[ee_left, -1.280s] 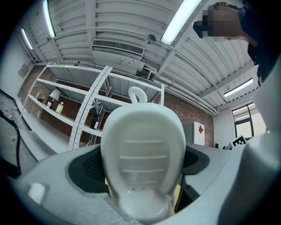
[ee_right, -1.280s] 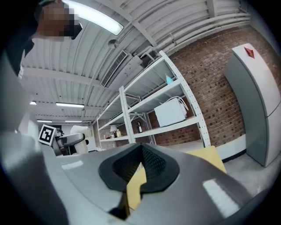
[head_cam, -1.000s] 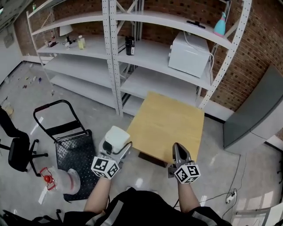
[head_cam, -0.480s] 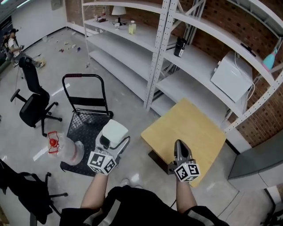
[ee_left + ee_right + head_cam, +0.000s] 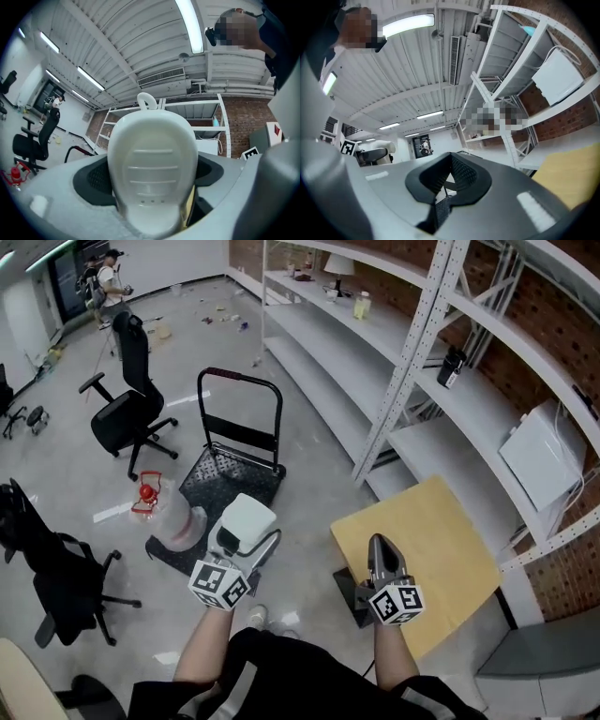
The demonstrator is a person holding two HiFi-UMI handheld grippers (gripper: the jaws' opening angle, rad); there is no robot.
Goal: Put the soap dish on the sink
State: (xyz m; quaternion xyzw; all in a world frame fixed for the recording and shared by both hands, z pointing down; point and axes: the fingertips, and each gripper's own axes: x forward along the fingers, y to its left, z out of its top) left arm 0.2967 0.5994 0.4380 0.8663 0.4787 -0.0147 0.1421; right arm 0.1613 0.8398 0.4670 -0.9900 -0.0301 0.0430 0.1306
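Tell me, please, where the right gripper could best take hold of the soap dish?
Probably the soap dish at its free far end, pinched across its raised rim, coming from the right: the left gripper is clamped on the near end, leaving only that rounded end clear.

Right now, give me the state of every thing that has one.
left gripper, shut on the soap dish.
soap dish, gripped at its sides, held off the floor.
right gripper, shut, empty.
cart, handle upright, deck on the floor.
far chair, upright.
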